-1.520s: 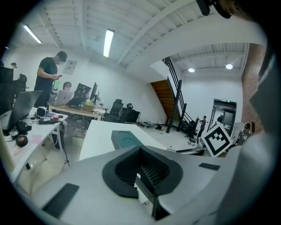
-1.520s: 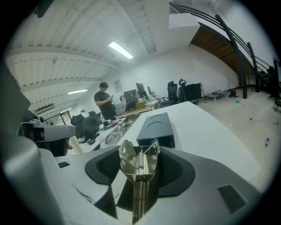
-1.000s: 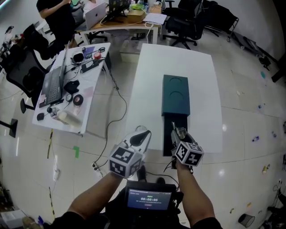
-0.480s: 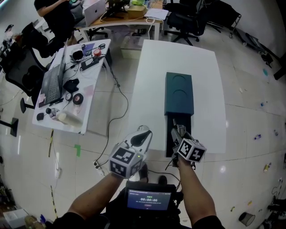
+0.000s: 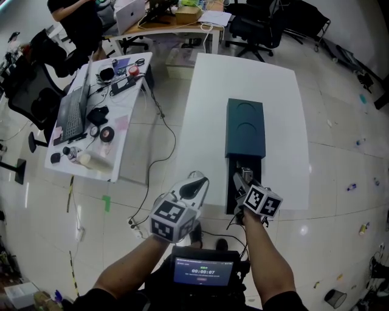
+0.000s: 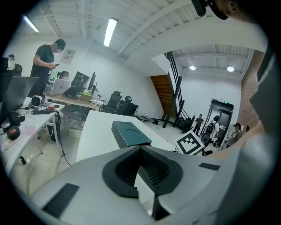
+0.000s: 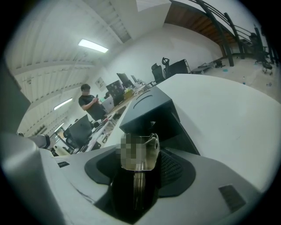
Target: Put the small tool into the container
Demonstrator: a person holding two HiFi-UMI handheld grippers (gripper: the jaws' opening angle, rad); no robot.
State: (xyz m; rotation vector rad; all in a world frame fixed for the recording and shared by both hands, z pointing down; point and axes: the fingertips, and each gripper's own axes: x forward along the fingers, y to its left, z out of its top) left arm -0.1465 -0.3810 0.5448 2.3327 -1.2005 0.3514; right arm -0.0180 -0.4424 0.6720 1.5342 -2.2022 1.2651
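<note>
R gripper [image 5: 242, 180] [image 7: 140, 175]: jaws clamped on small shiny metal tool [image 5: 244, 177] [image 7: 153, 153]; tool stands up betw. the black pads, thin edge running down into the gap, top end sticking out past the tips. Part of it is under a mosaic patch.
Tool location: held in R gripper over the open black tray [image 5: 233, 195] [image 7: 178, 132] at the near end of the container. Can't tell if it touches the tray floor.
Container: long dark teal rectangular box [image 5: 246, 130] [image 7: 147, 112] [image 6: 129, 134], two round recesses in the lid; lies lengthwise on the table, black tray pulled out toward the person.
R marker cube [image 5: 262, 202] [image 6: 192, 143]: just behind the tool, near the table's front edge.
L gripper [image 5: 193, 182] [image 6: 140, 151]: jaws together at the tips, nothing betw. them; hangs left of the tray, just beside the table's front-left corner, apart from the container.
L marker cube [image 5: 170, 218]: below and left of the L jaws in head view.
Table: white rectangular top [image 5: 206, 109]; only the container on it.
Surroundings: second white desk [image 5: 121, 146] to the left w/ grey laptop [image 5: 72, 115], cables and small items; person in black top [image 5: 76, 18] standing far left; black office chairs [image 5: 252, 27] beyond the table.
</note>
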